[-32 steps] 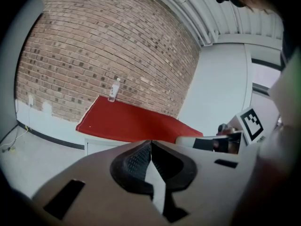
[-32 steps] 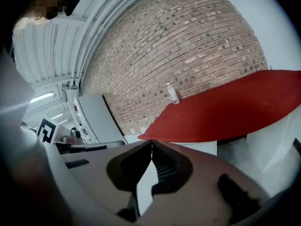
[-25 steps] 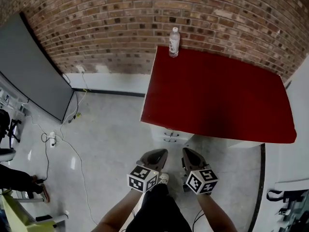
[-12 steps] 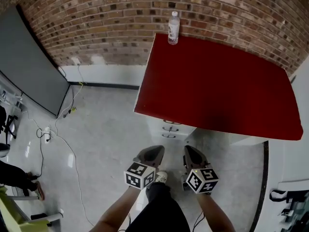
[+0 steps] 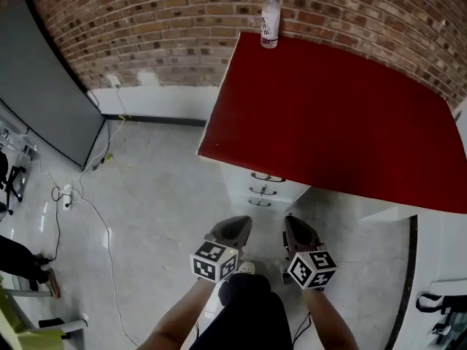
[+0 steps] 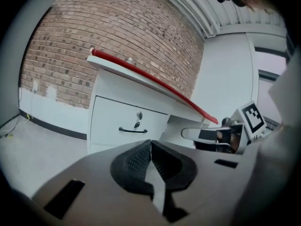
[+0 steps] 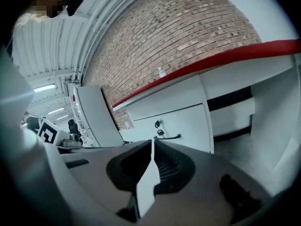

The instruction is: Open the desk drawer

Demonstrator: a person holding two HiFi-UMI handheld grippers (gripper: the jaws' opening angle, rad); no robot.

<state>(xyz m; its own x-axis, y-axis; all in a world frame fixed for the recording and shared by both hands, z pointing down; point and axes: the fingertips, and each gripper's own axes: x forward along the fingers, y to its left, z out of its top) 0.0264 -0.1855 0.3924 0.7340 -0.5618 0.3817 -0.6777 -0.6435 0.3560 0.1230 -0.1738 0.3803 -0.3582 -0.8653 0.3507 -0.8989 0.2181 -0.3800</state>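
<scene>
The left gripper [image 5: 233, 227] and the right gripper [image 5: 298, 228] are side by side, close to the person and low over the grey floor [image 5: 153, 217]. Both claws are closed tight and hold nothing. The desk [image 5: 336, 115] with the red top stands just past them, against the brick wall [image 5: 160, 20]. Its white drawers [image 5: 264, 188] sit under the near left corner, all shut. The top drawer [image 6: 127, 121] has a dark handle [image 6: 133, 131] and a key [image 6: 138, 117] in its lock. Neither gripper touches it. A water bottle [image 5: 271, 20] stands on the desk's far left corner.
</scene>
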